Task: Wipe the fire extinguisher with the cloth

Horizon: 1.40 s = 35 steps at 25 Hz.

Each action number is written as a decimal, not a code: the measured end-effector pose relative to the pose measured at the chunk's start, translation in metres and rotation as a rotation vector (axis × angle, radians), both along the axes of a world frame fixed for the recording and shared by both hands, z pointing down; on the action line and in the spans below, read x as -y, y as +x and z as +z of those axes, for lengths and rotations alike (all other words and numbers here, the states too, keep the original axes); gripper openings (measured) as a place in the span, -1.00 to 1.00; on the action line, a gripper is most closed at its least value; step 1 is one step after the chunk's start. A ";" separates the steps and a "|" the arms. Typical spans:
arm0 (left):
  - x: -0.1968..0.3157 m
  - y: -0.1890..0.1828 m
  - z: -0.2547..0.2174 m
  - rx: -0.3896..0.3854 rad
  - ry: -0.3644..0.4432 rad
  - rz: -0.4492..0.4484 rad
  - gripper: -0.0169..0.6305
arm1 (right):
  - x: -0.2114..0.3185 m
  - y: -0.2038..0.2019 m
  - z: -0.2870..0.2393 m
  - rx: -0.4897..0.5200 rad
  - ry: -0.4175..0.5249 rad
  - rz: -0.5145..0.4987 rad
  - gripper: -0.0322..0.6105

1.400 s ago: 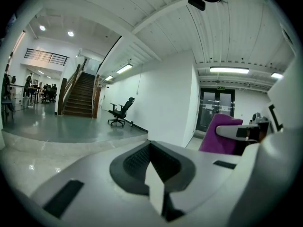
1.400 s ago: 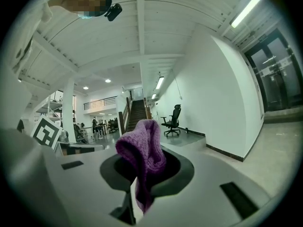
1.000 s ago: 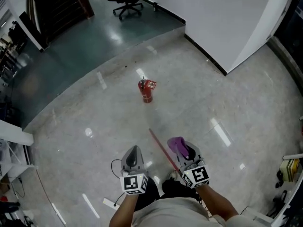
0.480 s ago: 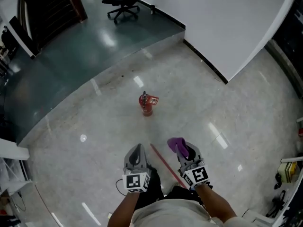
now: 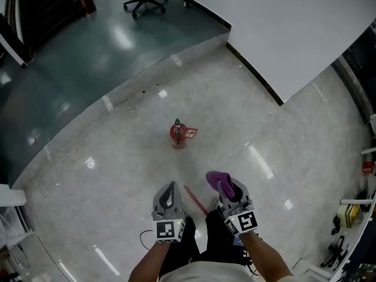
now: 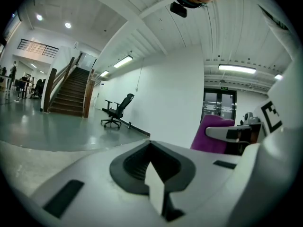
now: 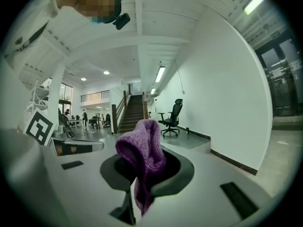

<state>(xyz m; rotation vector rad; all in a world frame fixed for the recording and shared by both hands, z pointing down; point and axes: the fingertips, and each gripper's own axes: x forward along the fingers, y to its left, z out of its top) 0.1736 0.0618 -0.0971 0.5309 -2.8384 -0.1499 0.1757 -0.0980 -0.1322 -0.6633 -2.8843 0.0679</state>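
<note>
Pointing forward over the pale polished floor, the left gripper sits low in the head view. Its own view shows its jaws pressed together with nothing between them. Past them, a staircase rises at the far left and a black office chair stands by a white wall.

Ahead of both grippers and well apart from them, the red fire extinguisher stands upright on the floor, with a red-and-white tag hanging at its right side. It is nearer the left gripper's line than the right's. A thin red strip lies slantwise on the floor between the two grippers.

To the right, the right gripper has its jaws clamped on a purple cloth. In the right gripper view the cloth bunches up above the jaws, and one end hangs down through the narrow slot between them. The same chair and stairs show beyond it. Further right in the head view, a white wall with a dark skirting runs back diagonally.
</note>
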 end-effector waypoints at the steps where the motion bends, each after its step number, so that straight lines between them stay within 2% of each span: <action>1: 0.001 -0.008 0.009 0.000 0.001 -0.005 -0.93 | -0.001 -0.010 0.008 0.002 0.004 -0.009 -0.72; 6: 0.008 -0.054 0.066 0.011 -0.006 -0.048 -0.93 | -0.007 -0.067 0.068 -0.002 0.019 -0.080 -0.72; 12: 0.035 -0.089 0.165 -0.017 -0.068 -0.097 -0.93 | 0.000 -0.100 0.164 -0.034 0.041 -0.179 -0.72; 16: 0.048 -0.118 0.217 -0.030 -0.088 -0.094 -0.93 | 0.005 -0.132 0.233 -0.069 0.047 -0.219 -0.72; 19: 0.053 -0.122 0.259 -0.031 -0.086 -0.043 -0.93 | 0.010 -0.144 0.283 -0.076 0.031 -0.195 -0.72; 24: 0.045 -0.138 0.354 -0.020 -0.061 0.059 -0.94 | -0.003 -0.156 0.371 -0.079 0.072 -0.222 -0.72; 30: 0.025 -0.159 0.452 0.006 -0.156 0.156 -0.94 | -0.007 -0.169 0.476 -0.072 0.049 -0.177 -0.72; 35: 0.021 -0.178 0.519 0.019 -0.118 0.239 -0.94 | -0.009 -0.188 0.566 -0.082 0.043 -0.158 -0.72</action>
